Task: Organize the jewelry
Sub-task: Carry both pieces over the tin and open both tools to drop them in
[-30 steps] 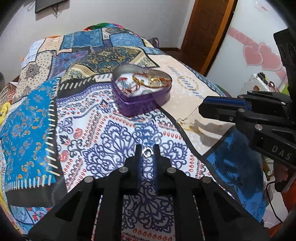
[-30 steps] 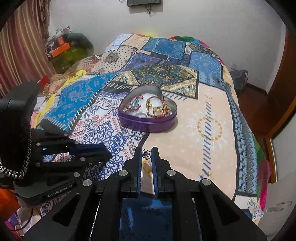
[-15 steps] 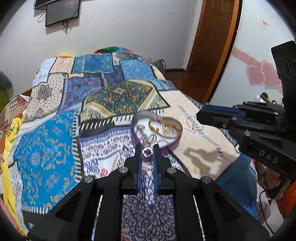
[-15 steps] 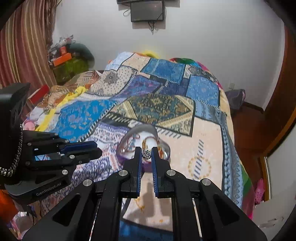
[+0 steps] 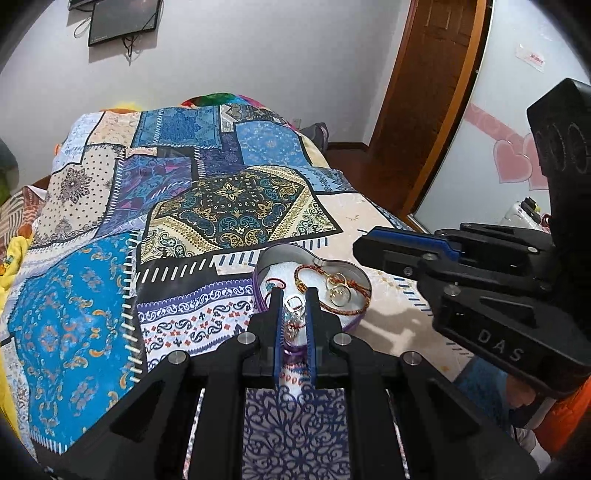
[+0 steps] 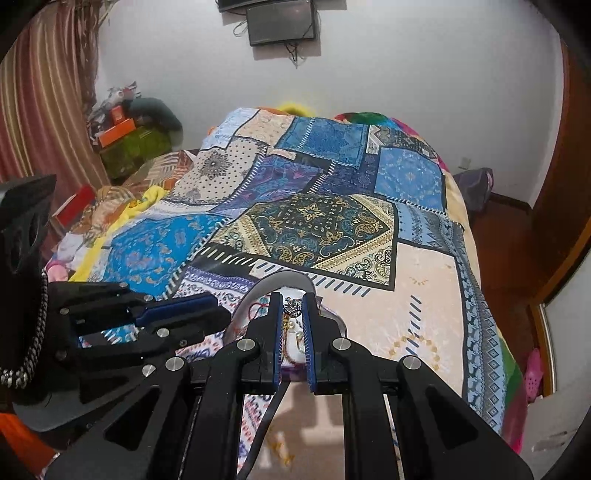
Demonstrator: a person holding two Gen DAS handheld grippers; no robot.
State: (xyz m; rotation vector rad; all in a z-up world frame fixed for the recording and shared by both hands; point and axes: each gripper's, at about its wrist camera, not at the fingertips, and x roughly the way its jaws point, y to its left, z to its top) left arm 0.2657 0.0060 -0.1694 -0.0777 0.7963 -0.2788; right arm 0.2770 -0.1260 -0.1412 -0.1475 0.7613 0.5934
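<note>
Only the left wrist view looks into the heart-shaped tin (image 5: 258, 267): a red-and-gold cord bracelet (image 5: 325, 275) loops over its white lining, with thin gold rings (image 5: 338, 290) beside it. From the right wrist view just the tin's far rim (image 6: 284, 277) shows, the rest hidden behind the fingers.

The tin sits on a patchwork bedspread (image 5: 229, 210), near its front edge. A wall-mounted screen (image 6: 282, 20) hangs beyond the bed, a wooden door (image 5: 428, 92) stands to one side and a striped curtain (image 6: 40, 110) to the other.

Both tools are raised over the tin, pointing forward and slightly down. The left gripper (image 5: 294, 301) is narrowed on a small silver ring (image 5: 293, 302) pinched at its tips. The right gripper (image 6: 293, 304) is likewise closed on a silver ornament (image 6: 293, 307); what kind of piece it is cannot be made out. Each gripper appears black and side-on at the other view's edge.
</note>
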